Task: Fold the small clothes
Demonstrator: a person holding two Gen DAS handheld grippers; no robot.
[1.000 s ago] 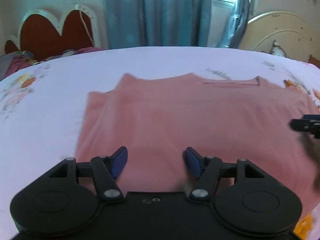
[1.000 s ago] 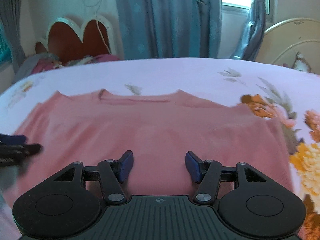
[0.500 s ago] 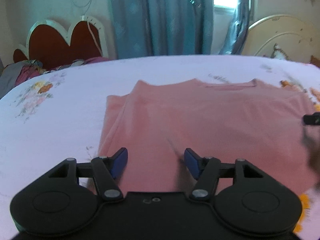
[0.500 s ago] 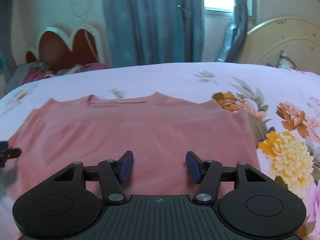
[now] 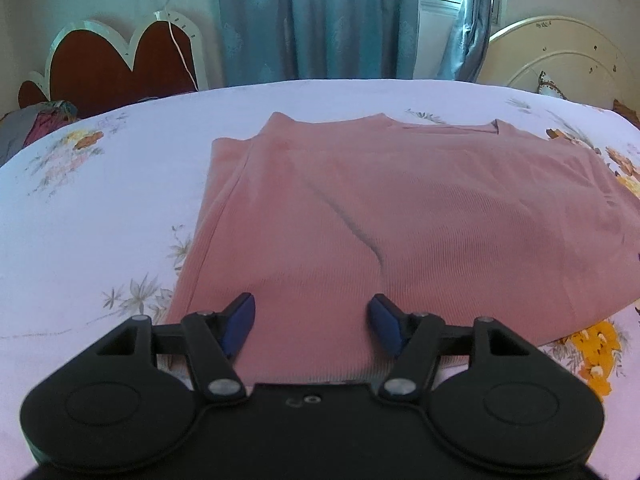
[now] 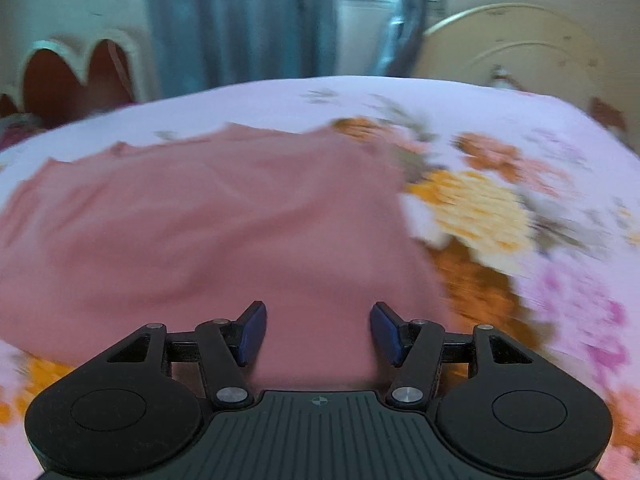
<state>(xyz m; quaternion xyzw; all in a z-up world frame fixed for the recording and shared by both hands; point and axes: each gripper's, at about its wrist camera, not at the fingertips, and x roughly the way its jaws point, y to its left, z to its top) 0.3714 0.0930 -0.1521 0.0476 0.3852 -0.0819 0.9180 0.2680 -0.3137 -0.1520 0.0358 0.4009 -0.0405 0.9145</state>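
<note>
A pink shirt (image 5: 400, 216) lies flat on the floral bedsheet (image 5: 100, 208), its neckline at the far side and a folded layer showing along its left edge. A crease runs across its middle. My left gripper (image 5: 312, 326) is open and empty over the shirt's near left hem. The shirt also shows in the right wrist view (image 6: 208, 224), blurred by motion. My right gripper (image 6: 318, 332) is open and empty over the shirt's near right hem.
The bed's cream headboard (image 5: 560, 52) stands at the far right. A red heart-shaped headboard (image 5: 116, 68) and a pile of clothes (image 5: 36, 124) are at the far left. Blue curtains (image 5: 320, 20) hang behind the bed.
Both grippers have swung apart: the left view shifted left, the right view shifted right and is blurred. The right gripper has left the left view. Both stay open.
</note>
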